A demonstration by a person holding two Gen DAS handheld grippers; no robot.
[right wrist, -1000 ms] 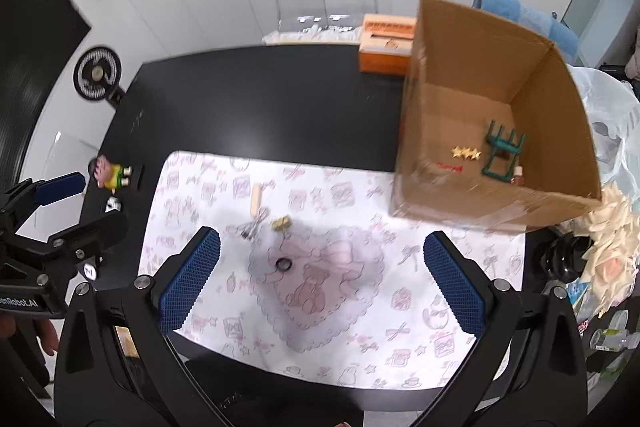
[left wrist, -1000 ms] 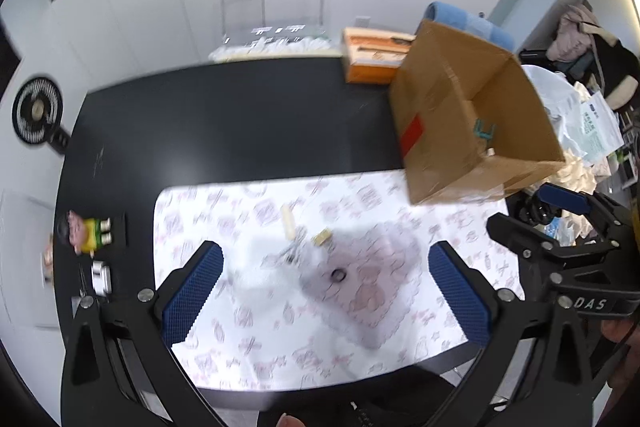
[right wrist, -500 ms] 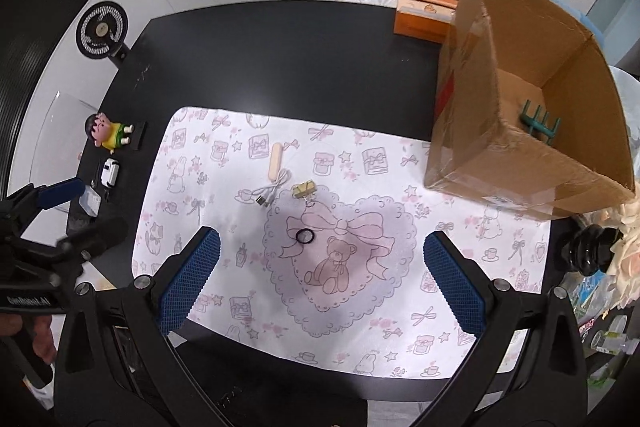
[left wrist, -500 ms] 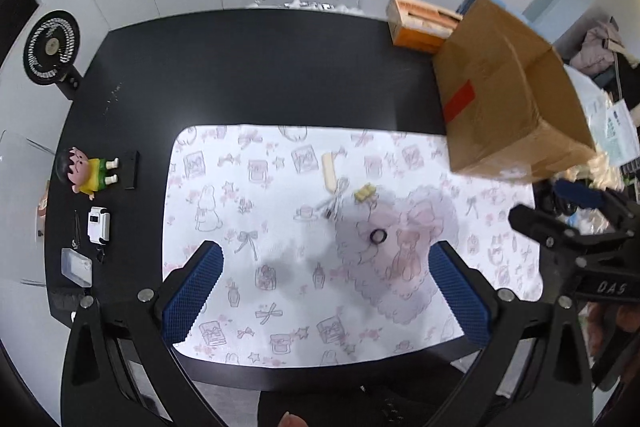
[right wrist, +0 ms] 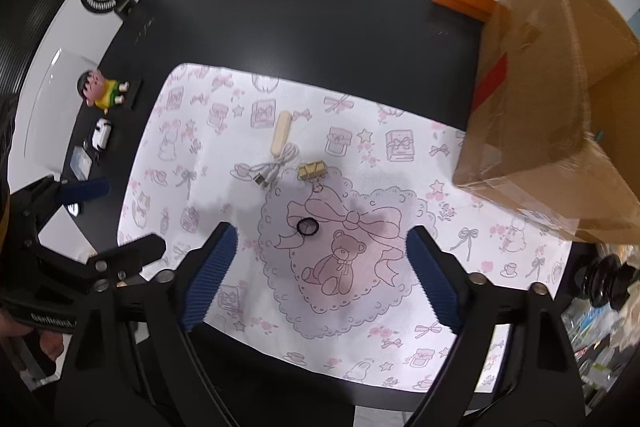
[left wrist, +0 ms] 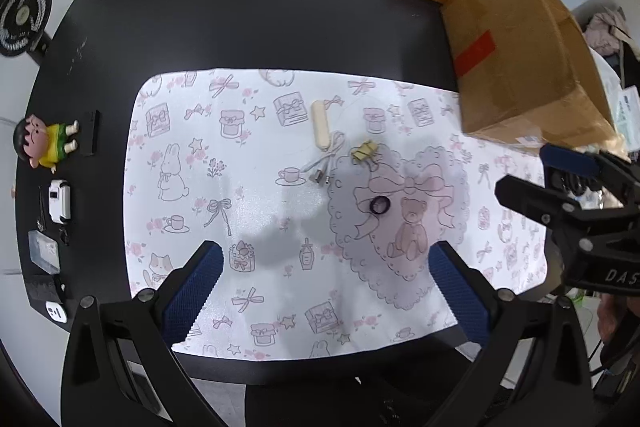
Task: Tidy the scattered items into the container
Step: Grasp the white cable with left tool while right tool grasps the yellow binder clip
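Your left gripper (left wrist: 324, 279) and right gripper (right wrist: 322, 267) are both spread wide, holding nothing, above the near part of the patterned mat (left wrist: 192, 195). The black ring (right wrist: 307, 226) lies on the mat's heart print, ahead of the right gripper. Just beyond the ring: gold binder clip (right wrist: 313, 171), white cable (right wrist: 274, 167), cream stick (right wrist: 281, 133). The cardboard box (right wrist: 552, 75) sits at the mat's far right corner.

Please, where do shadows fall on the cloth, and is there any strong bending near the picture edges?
Left wrist view: grey shadows lie on the cloth below the cable; the table edge curves strongly. Right wrist view: shadow covers the ring; the box bulges.
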